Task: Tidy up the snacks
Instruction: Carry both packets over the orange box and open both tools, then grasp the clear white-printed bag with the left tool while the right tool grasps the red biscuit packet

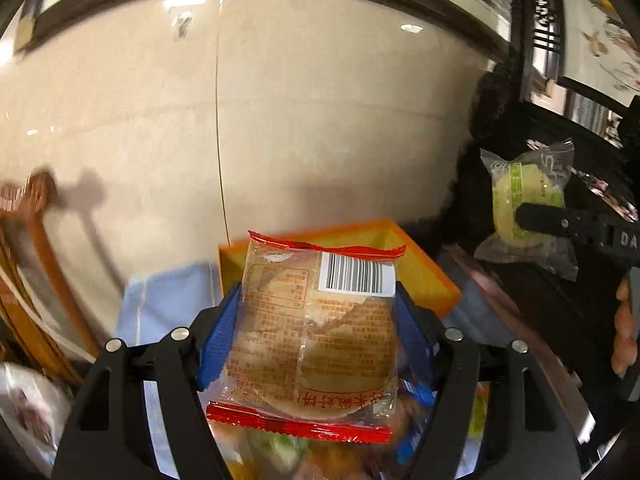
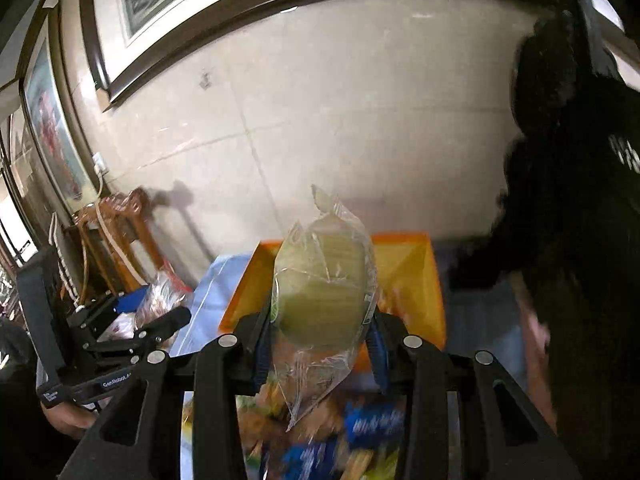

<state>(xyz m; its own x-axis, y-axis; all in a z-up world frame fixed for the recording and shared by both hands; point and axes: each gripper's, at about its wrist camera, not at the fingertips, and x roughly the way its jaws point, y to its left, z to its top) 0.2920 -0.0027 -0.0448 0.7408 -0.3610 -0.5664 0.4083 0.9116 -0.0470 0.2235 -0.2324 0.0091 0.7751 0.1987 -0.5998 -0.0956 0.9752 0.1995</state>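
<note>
Clearly, we hold one wrapped snack in each gripper, both lifted above the table. Our left gripper (image 1: pixel 316 332) clamps its blue pads on the sides of a round brown rice cake packet (image 1: pixel 312 332). Its wrapper is clear, sealed with red crimped strips at top and bottom, printed with red text, and carries a white barcode label near the upper right corner. Our right gripper (image 2: pixel 320 336) grips a pale green round pastry (image 2: pixel 324 292) in a crinkly transparent bag; the bag's twisted end sticks up above the cake, and its loose tail hangs down between the jaws. From the left wrist view, we see that same green pastry (image 1: pixel 528 208) off to the right, with a green printed band on its wrapper and a black finger pressed across it.

Behind both snacks sits an orange tray (image 2: pixel 424 280) on a light blue cloth (image 1: pixel 168 300) covering the table. Below the grippers lies a blurred heap of other snacks (image 2: pixel 332 432), blue, yellow and green wrappers among them. A beige tiled wall (image 1: pixel 320 100) fills the background.
</note>
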